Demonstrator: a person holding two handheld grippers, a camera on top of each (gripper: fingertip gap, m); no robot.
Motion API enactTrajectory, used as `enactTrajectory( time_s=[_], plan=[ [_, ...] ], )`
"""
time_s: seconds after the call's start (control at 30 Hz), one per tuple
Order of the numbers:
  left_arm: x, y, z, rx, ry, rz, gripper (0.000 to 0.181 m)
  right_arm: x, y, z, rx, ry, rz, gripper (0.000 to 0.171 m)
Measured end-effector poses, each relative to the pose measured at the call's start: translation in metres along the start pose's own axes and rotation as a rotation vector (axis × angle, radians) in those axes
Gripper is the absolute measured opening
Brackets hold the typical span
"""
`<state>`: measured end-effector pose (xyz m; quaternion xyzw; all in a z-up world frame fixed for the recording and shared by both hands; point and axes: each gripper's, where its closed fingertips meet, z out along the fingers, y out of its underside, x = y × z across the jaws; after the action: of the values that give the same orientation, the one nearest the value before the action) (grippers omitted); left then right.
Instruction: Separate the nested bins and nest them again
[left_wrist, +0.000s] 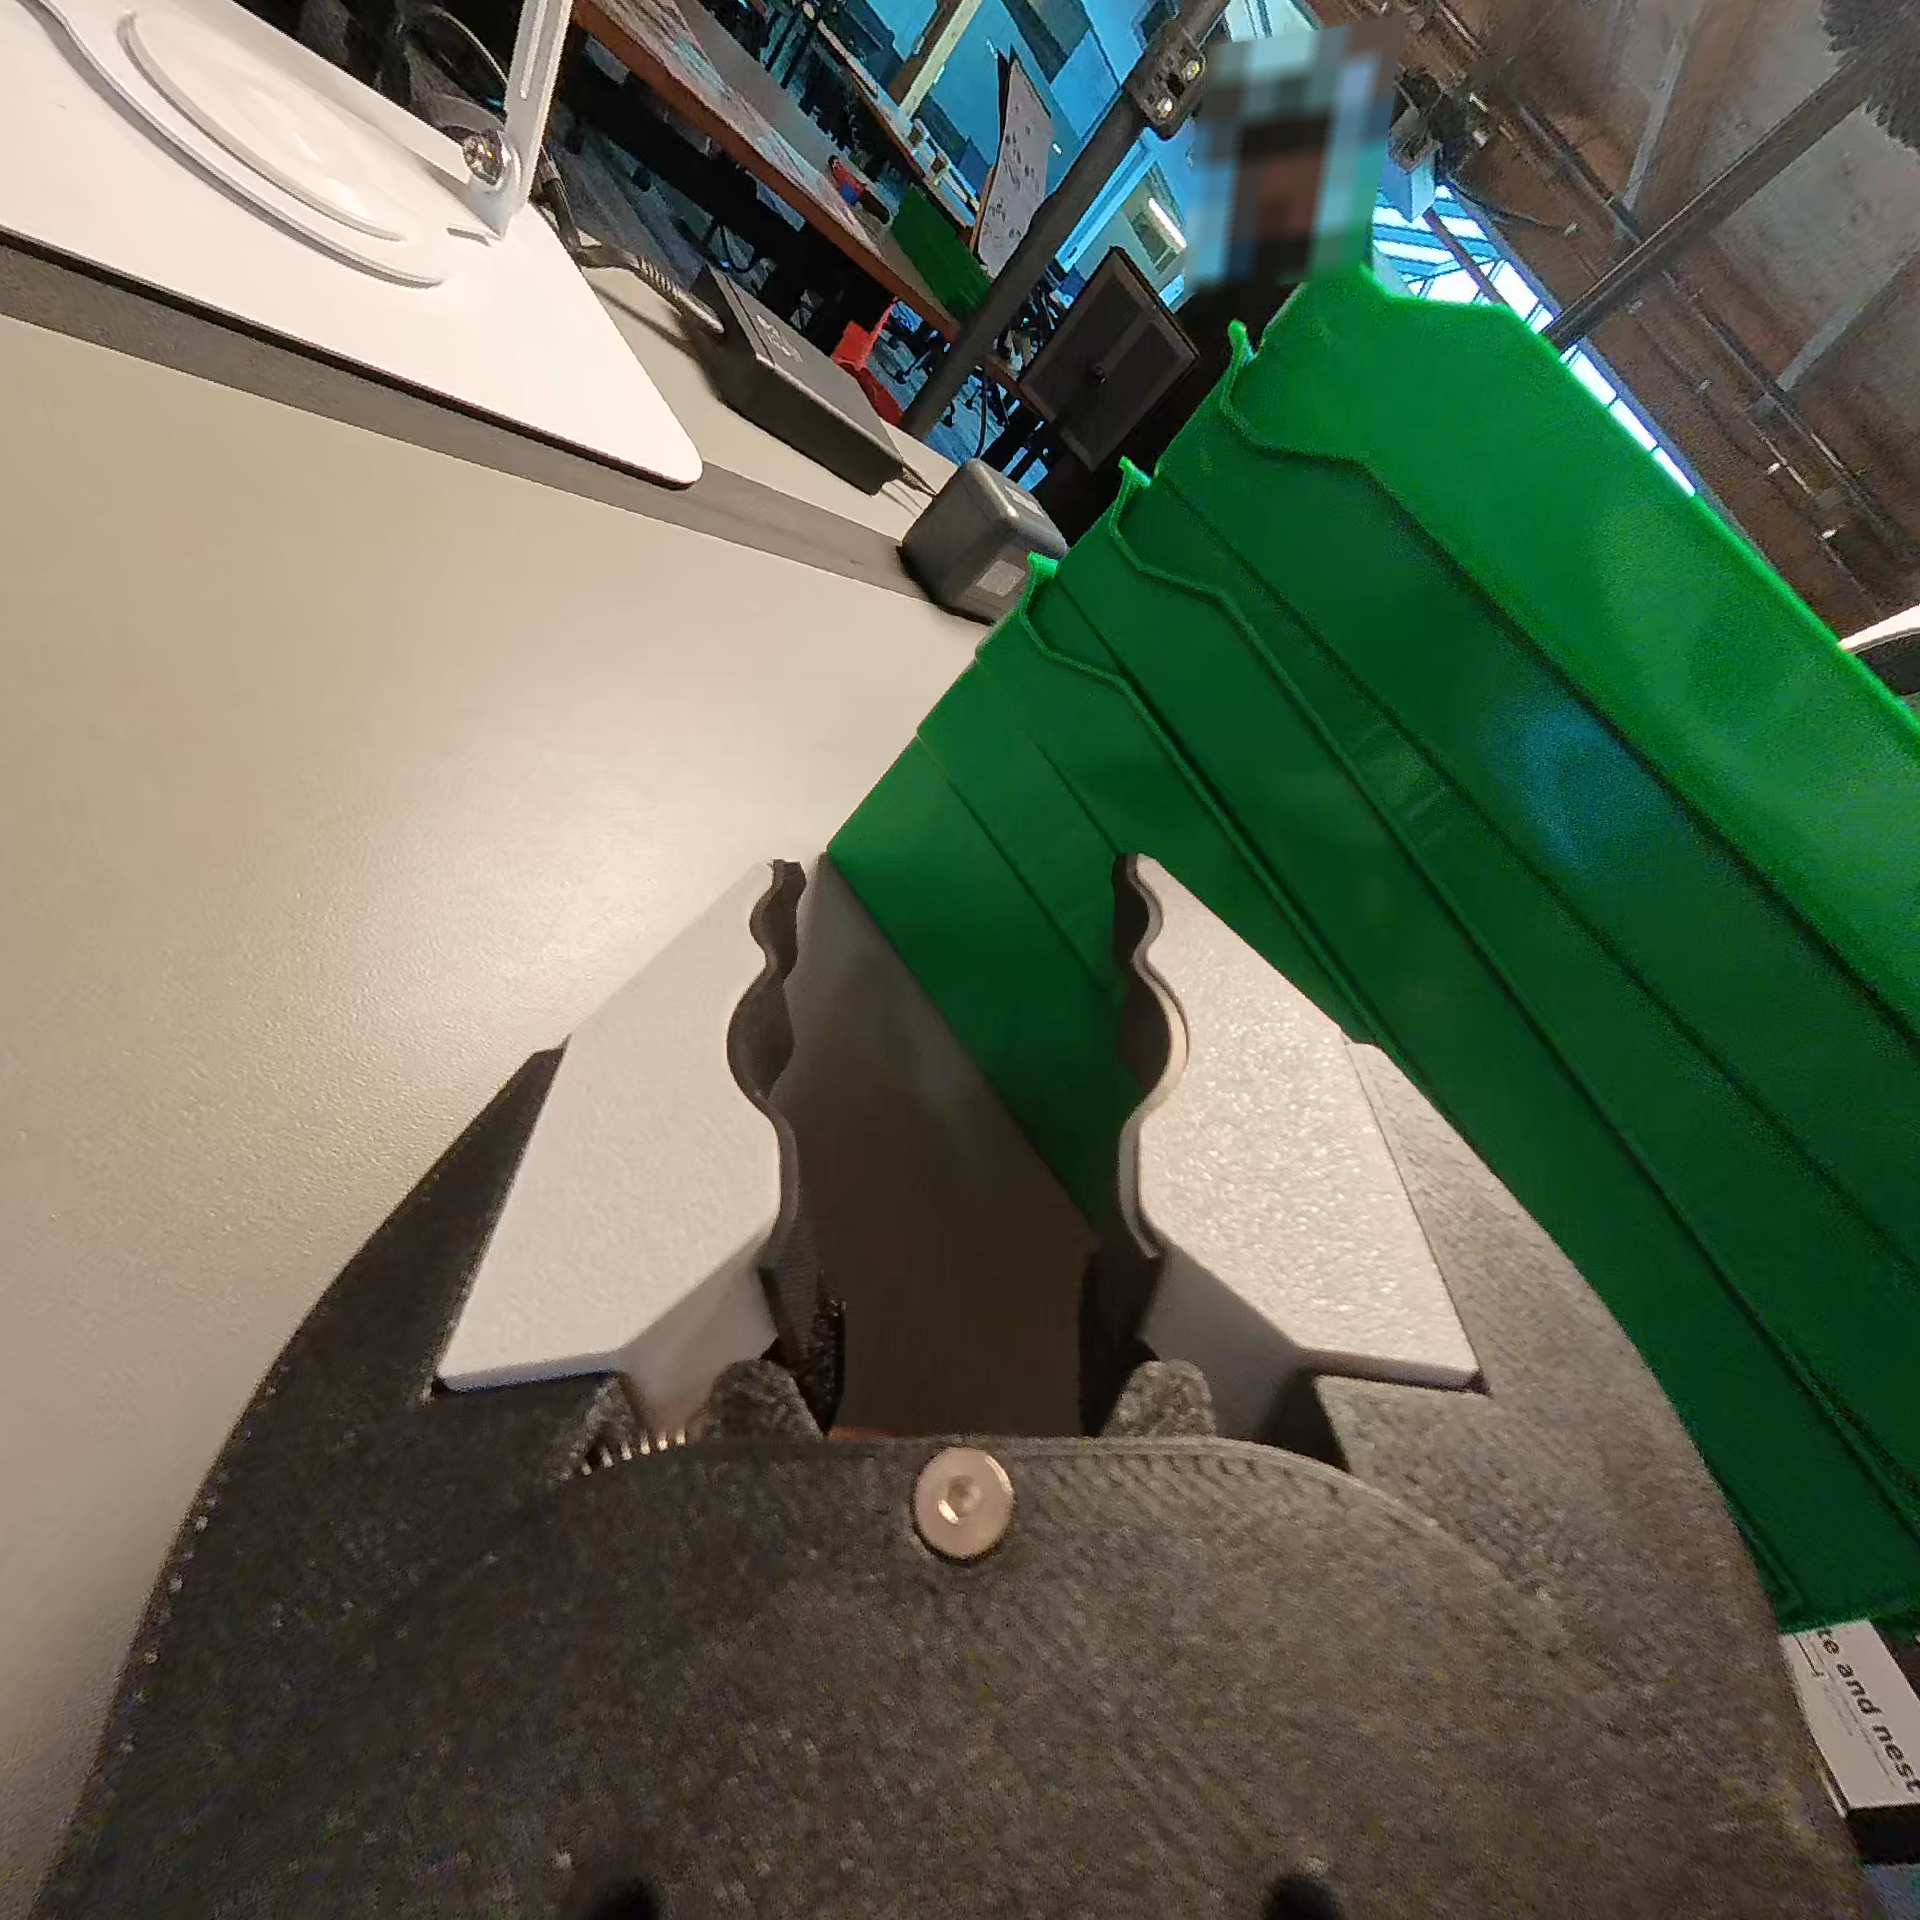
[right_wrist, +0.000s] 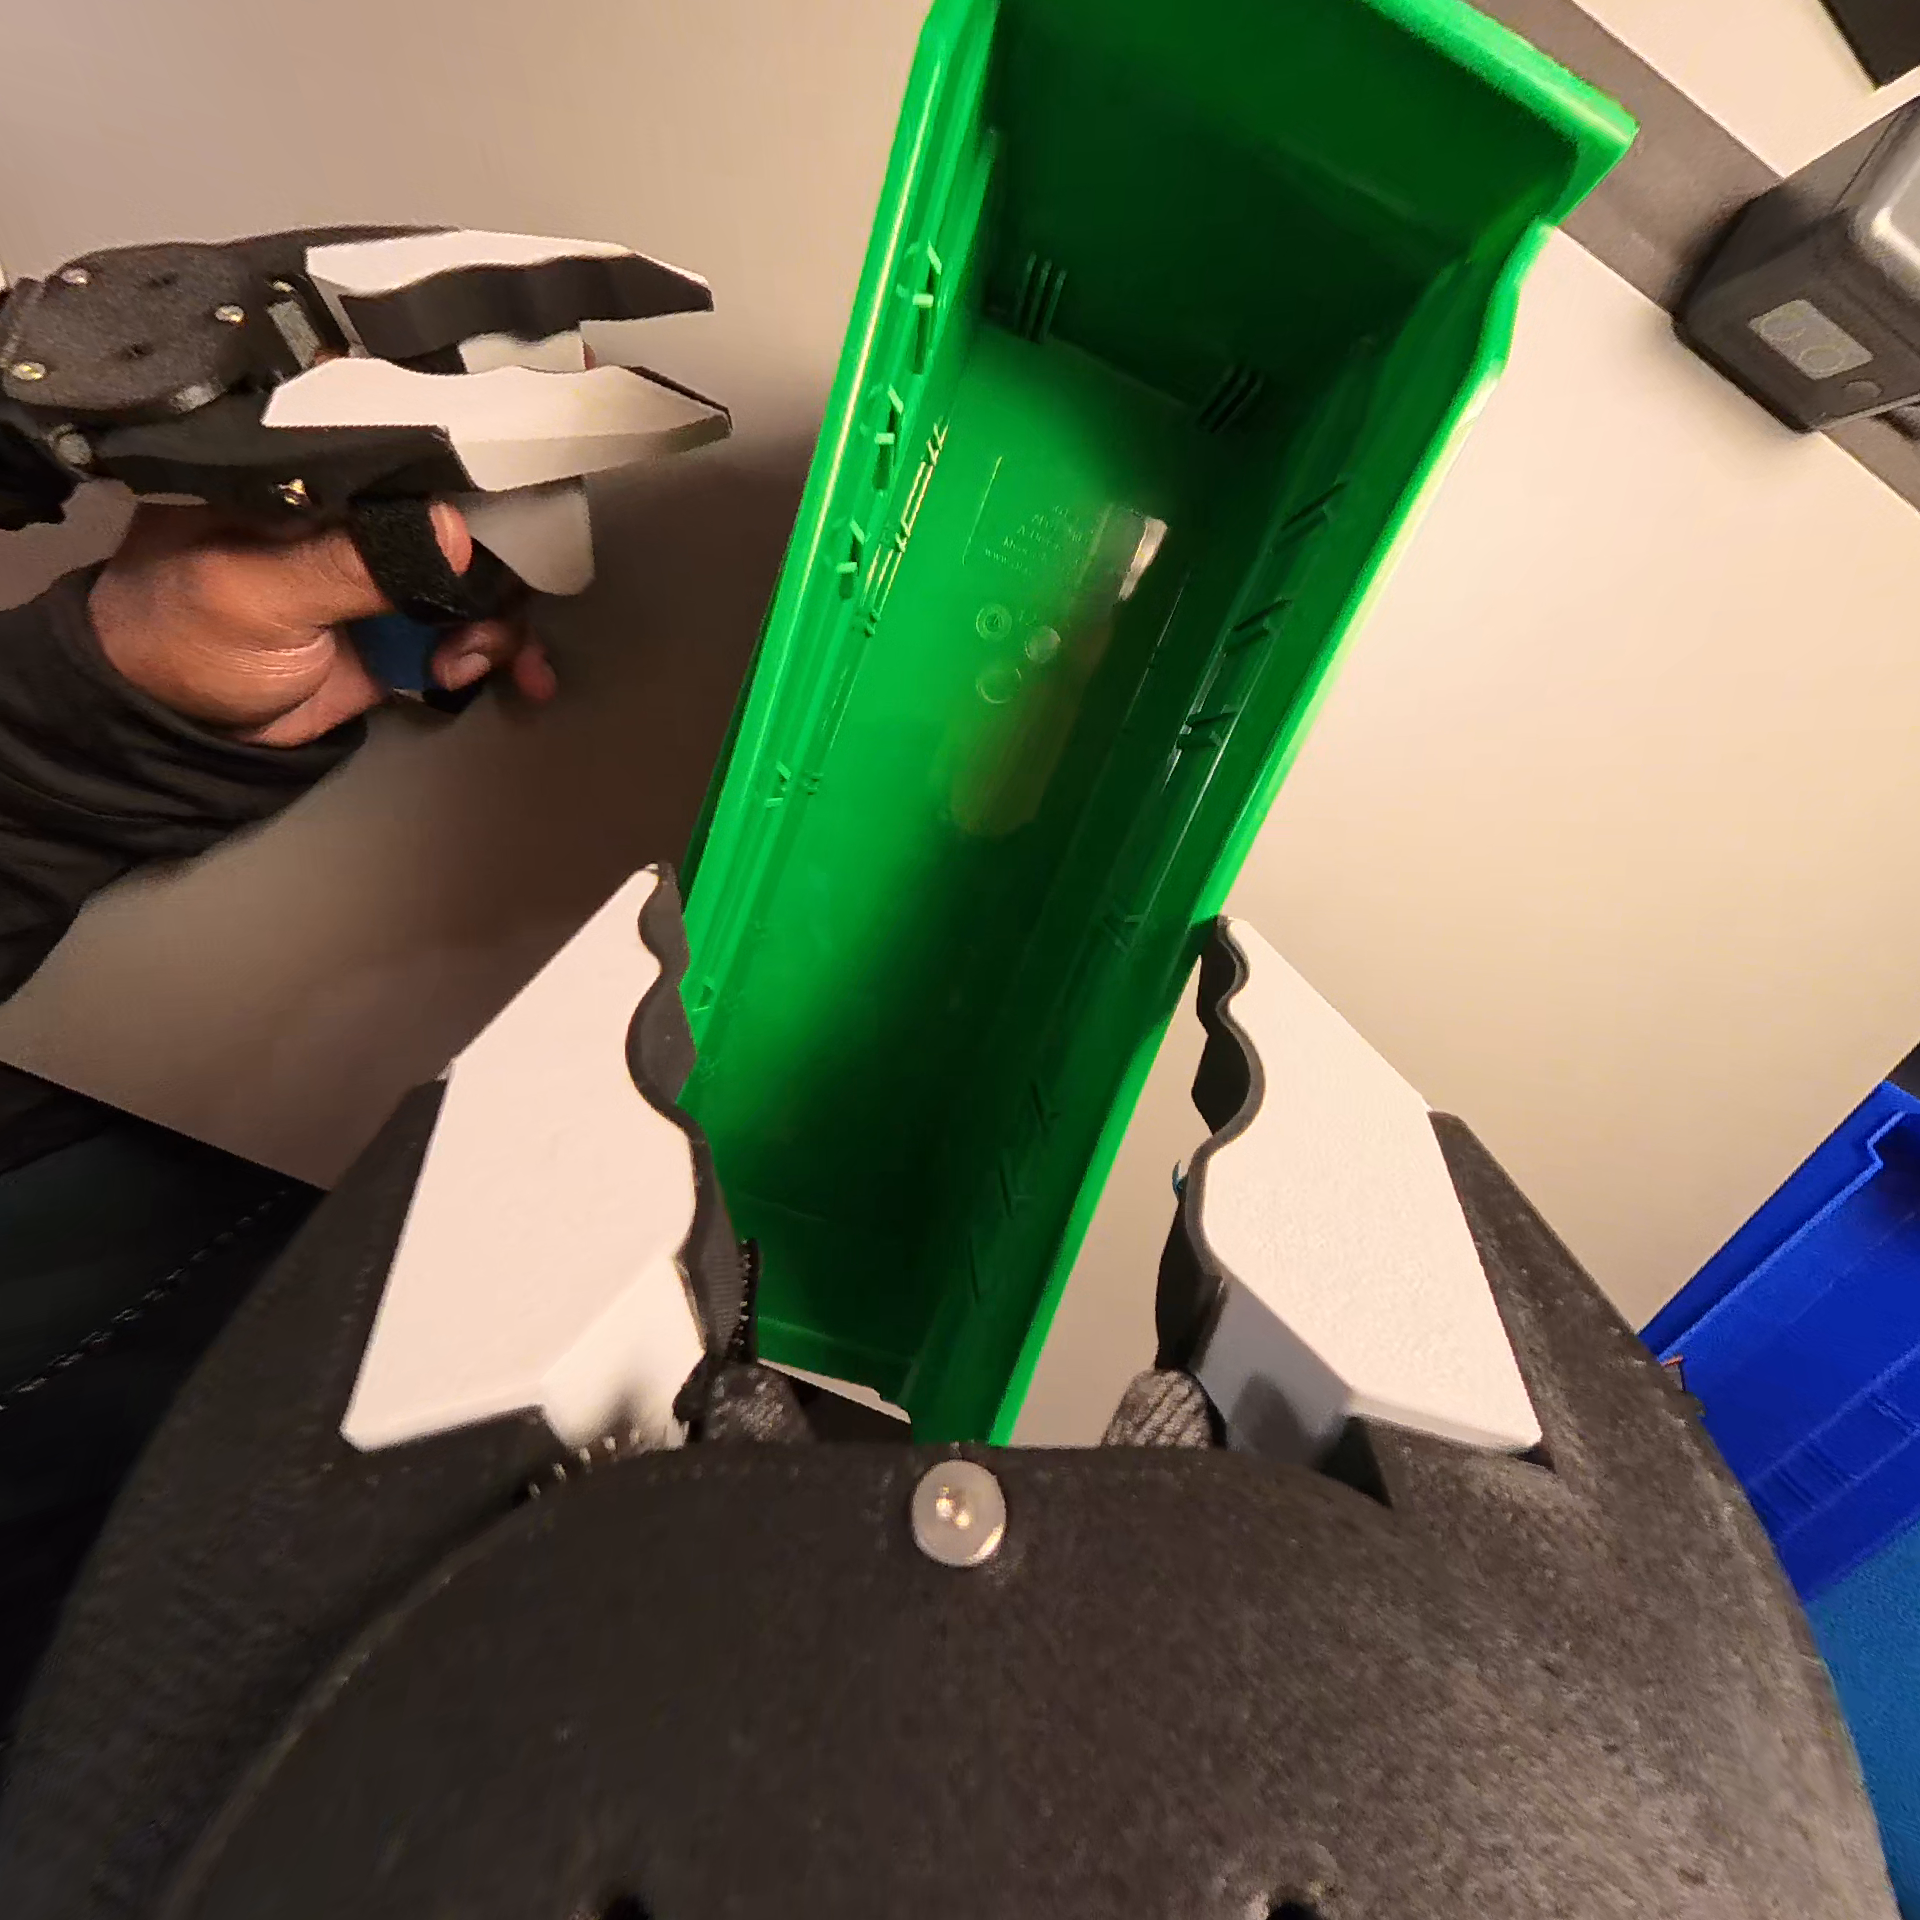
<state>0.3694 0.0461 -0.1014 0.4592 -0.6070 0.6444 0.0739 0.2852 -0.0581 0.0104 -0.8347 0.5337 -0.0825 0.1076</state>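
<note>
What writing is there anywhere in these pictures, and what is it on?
I don't copy out writing, so here is only where it stands.
White card, lower right edge: printed words, cut off by the frame.
Green bin, floor: raised moulded lettering and round marks, too small to read.
Grey box: a label, blurred.
Sheet, far back: only dark dots show, no words readable.

Counter (left_wrist: 364, 831): bare grey surface open ahead of and beside the left tool (left_wrist: 956, 904). Obstacles: green nested bins (left_wrist: 1455, 831) just beside that tool; white base plate (left_wrist: 343, 281), black box (left_wrist: 800, 384) and grey block (left_wrist: 982, 551) along the far edge; blue bin (right_wrist: 1808, 1455) beside the right tool (right_wrist: 935, 935).
</note>
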Motion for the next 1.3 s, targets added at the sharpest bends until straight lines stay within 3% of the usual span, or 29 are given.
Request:
enactTrajectory(
  time_s=[0.6,0.87,1.13,1.3],
  plan=[
    [0.004,0.003,0.001,-0.011,0.0,0.047,0.063,0.006,-0.013,-0.048,0.09,0.01,-0.004,0.098],
    [0.004,0.003,0.001,-0.012,0.005,0.039,0.063,0.029,-0.016,-0.108,0.194,0.037,0.018,0.099],
    [0.006,0.002,0.0,-0.004,0.012,0.045,0.063,0.084,0.017,-0.154,0.271,0.09,0.093,0.098],
    [0.008,0.003,-0.001,-0.003,0.014,0.067,0.063,0.135,0.06,-0.121,0.261,0.1,0.198,0.098]
  ],
)
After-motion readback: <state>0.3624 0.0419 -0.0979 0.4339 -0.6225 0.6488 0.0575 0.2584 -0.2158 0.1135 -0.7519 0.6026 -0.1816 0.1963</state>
